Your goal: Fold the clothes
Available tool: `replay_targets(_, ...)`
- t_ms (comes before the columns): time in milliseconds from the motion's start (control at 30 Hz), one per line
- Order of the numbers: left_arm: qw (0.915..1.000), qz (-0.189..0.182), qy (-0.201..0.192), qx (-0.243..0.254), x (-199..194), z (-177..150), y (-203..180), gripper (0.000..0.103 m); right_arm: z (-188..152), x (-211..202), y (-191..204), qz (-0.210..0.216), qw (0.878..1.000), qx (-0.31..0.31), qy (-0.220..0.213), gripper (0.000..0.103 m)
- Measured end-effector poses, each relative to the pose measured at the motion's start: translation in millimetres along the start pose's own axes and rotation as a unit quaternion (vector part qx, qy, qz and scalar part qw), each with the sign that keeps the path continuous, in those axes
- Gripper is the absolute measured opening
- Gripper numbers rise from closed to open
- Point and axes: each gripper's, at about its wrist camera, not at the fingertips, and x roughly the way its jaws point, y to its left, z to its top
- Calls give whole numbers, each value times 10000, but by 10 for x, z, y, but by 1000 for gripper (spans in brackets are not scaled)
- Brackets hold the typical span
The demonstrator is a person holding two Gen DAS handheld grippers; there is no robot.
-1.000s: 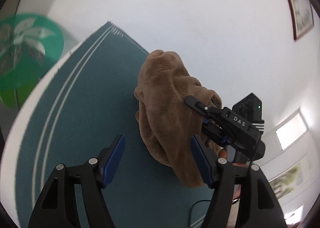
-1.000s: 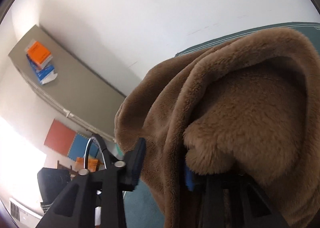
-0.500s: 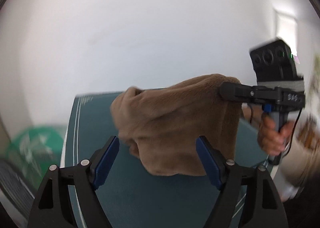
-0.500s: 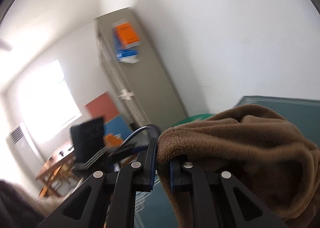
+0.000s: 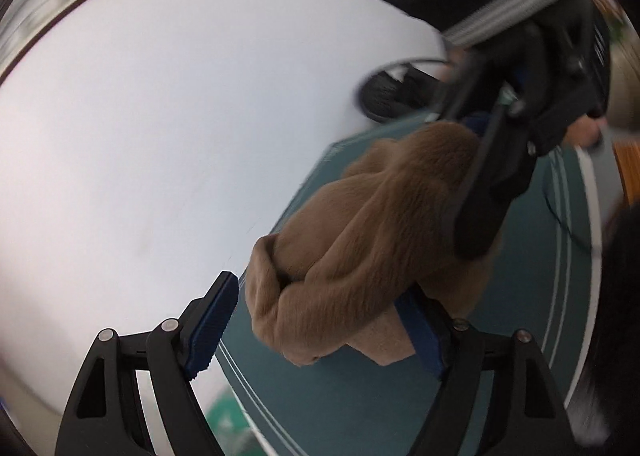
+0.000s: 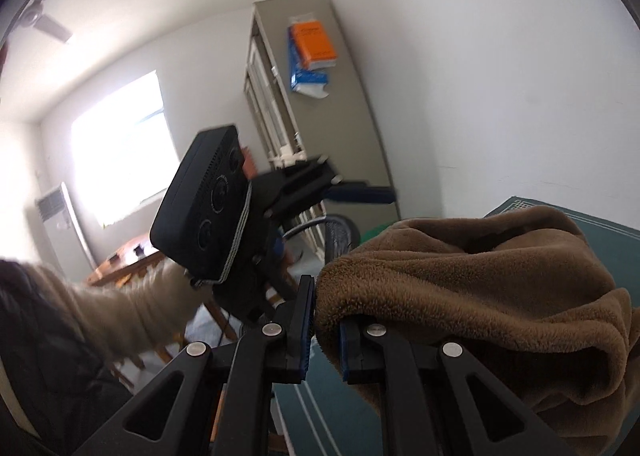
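From the left wrist we see our left tongs (image 5: 316,320) spread wide around a bunched brown fleece (image 5: 372,256) above the teal worktop (image 5: 360,408). From the right wrist, our right tongs (image 6: 325,330) pinch the fleece's edge, lifted.

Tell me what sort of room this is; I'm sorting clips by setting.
Probably a lived-in home or office room: a tall grey cabinet with boxes on top, a standing air conditioner by the window, a wooden table, and a teal cloth-covered surface.
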Motion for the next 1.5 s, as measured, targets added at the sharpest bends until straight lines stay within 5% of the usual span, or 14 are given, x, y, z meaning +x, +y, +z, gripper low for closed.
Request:
replay_targets(167,9973,-533,345,372,133,-37,-95,82,-140,59,147,100,9996,-173,174,12)
replay_targets(233,9955,-777,517,155,193,-74,-100,71,-162,38,180,159,9997,-157,126,12)
replay_targets(300,9926,-1001,654,-187,245,-115,-100,42,-170,8,210,168,9997,-153,72,12)
replay_targets(367,9884,-1194,770,-540,290,-157,-89,28,-152,13,217,119,9998,-135,46,12)
replay_targets(500,9830,-817,626,-1521,227,-331,183,22,-129,25,136,-158,9998,140,-26,15)
replay_targets(567,9733,-486,571,-2169,152,-474,396,21,-173,-79,75,-370,9988,280,-138,25)
replay_targets(600,9655,-315,557,-2525,109,-555,514,21,-219,-174,45,-455,9981,337,-224,41)
replay_targets(633,9572,-171,533,-2840,59,-631,615,21,-248,-261,9,-631,9966,410,-346,72)
replay_targets(700,9454,-61,422,-3233,-81,-751,706,21,-292,-436,-72,-1111,9902,542,-649,90)
replay_targets(833,9163,159,197,-3998,-361,-993,887,21,-369,-746,-378,-2484,9623,780,-790,90)
replay_targets(1000,8775,270,-131,-4787,-614,-1220,1083,21,-422,-730,-568,-4045,9143,7,-189,90)
replay_targets(1267,8511,187,-249,-5241,-557,-1381,1135,21,-798,-682,-598,-4655,8532,-2124,1016,90)
replay_targets(1333,8460,191,-241,-5322,-569,-1450,1136,21,-702,-723,-757,-4617,8564,-2050,1066,90)
replay_targets(1500,8345,172,-210,-5504,-535,-1673,1140,21,-384,-925,-1205,-4086,8945,-1420,1125,90)
